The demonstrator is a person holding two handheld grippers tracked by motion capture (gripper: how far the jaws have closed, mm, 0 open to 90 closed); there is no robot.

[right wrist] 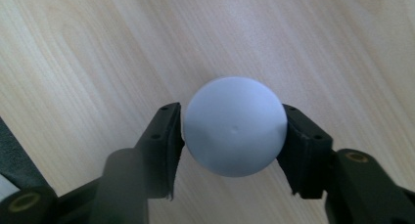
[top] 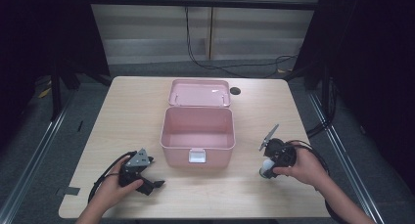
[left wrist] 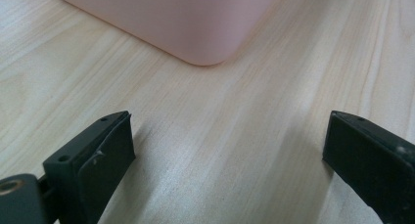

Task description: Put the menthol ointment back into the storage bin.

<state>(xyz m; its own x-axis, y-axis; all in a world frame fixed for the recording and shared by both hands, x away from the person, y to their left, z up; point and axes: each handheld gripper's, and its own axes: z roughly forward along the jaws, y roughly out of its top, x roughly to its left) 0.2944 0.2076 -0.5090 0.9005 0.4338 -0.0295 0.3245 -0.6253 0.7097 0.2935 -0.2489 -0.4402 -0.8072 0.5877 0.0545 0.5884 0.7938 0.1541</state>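
A pink box [top: 196, 134] stands open in the middle of the table, its lid [top: 199, 92] laid back behind it and a white latch [top: 196, 156] on its front. A white ball [right wrist: 235, 126] sits between the jaws of my right gripper [right wrist: 234, 131], which is shut on it just above the wood; in the high view that ball [top: 267, 167] is right of the box, under my right gripper [top: 268, 168]. My left gripper [top: 155, 185] rests low on the table left of the box front, open with bare wood between its fingers [left wrist: 105, 150]. The box's corner [left wrist: 205, 48] lies just ahead of it.
The light wooden table [top: 127, 111] has a dark round hole [top: 235, 91] near its back edge right of the lid. Cables [top: 195, 57] trail on the floor behind. Dark stands flank the table on both sides.
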